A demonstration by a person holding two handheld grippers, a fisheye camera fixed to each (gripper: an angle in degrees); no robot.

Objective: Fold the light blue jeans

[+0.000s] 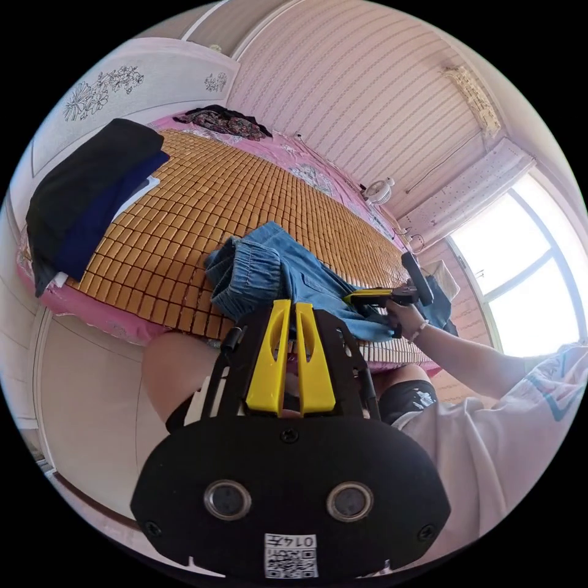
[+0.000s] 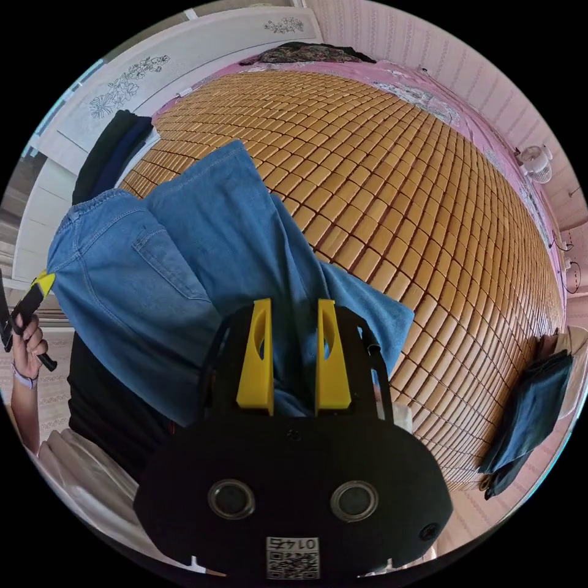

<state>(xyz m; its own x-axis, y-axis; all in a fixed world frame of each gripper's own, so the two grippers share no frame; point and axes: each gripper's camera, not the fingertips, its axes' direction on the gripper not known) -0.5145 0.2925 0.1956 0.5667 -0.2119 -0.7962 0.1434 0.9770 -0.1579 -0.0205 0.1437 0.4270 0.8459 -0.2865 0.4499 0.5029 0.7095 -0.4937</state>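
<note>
The light blue jeans [image 2: 202, 257] lie on the bamboo mat [image 2: 398, 184] at the near edge of the bed, with the waistband and a back pocket to the left and a leg folded across. In the left gripper view the jeans [image 1: 288, 269] sit bunched just past my left gripper [image 1: 292, 304], whose yellow jaws are shut on the waistband corner. The same left gripper [image 2: 38, 289] shows at the far left of the right gripper view, in a hand. My right gripper [image 2: 297, 306] hovers over the folded leg, jaws apart with denim between them. It also appears as the right gripper [image 1: 367, 298].
A stack of dark folded clothes [image 1: 92, 196] sits on one bed corner. A dark patterned garment [image 2: 306, 52] lies at the far end. Folded dark blue garments [image 2: 527, 416] rest off the other end. A small fan [image 1: 380, 191] and a bright window [image 1: 533, 263] are beyond.
</note>
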